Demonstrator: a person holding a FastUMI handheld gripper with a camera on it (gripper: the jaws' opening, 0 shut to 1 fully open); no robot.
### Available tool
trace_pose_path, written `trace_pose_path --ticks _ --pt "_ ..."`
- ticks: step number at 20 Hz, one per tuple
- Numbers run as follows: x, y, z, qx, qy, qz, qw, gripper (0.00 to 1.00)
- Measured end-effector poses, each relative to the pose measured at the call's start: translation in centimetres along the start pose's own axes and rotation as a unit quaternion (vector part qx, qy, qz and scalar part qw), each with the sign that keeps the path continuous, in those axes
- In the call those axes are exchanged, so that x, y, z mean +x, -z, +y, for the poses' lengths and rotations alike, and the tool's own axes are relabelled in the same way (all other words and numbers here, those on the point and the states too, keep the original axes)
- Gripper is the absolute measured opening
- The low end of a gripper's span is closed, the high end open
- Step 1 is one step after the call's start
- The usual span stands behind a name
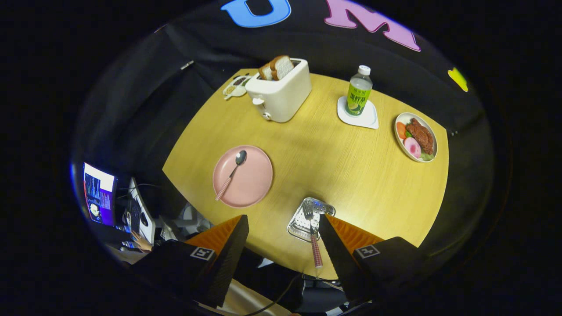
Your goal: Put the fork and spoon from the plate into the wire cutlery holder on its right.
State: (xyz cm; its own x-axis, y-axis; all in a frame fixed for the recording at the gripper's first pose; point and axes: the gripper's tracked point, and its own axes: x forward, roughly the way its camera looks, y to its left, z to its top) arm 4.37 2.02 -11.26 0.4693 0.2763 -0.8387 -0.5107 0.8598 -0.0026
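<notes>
Spoon (232, 173) lies on the pink plate (254, 188) at left, untouched — half the task outstanding. To its right, the fork (312, 235) rests in the wire cutlery holder (303, 219), handle projecting toward the near edge. Gripper (283, 228) hovers above, jaws wide apart, holding nothing — the right finger hides part of the holder.

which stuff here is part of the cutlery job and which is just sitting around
Job: spoon on the pink plate; fork already in the wire cutlery holder; the tool, fingers open above the table edge.

Just there: toaster with bread, bottle on a coaster, food dish.
</notes>
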Motion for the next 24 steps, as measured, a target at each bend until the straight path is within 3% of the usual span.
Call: trace_pose_path --ticks 5,8,12,24 --pt "-0.8 -1.1 3.9 0.015 0.008 -0.089 0.996 1.0" --pt "0.8 -1.1 7.7 0.028 -0.008 -0.106 0.994 1.0" --pt "4.7 -1.3 12.8 0.065 -0.045 -0.1 0.992 1.0" --pt "21.8 2.9 15.5 0.089 0.023 0.024 0.995 1.0"
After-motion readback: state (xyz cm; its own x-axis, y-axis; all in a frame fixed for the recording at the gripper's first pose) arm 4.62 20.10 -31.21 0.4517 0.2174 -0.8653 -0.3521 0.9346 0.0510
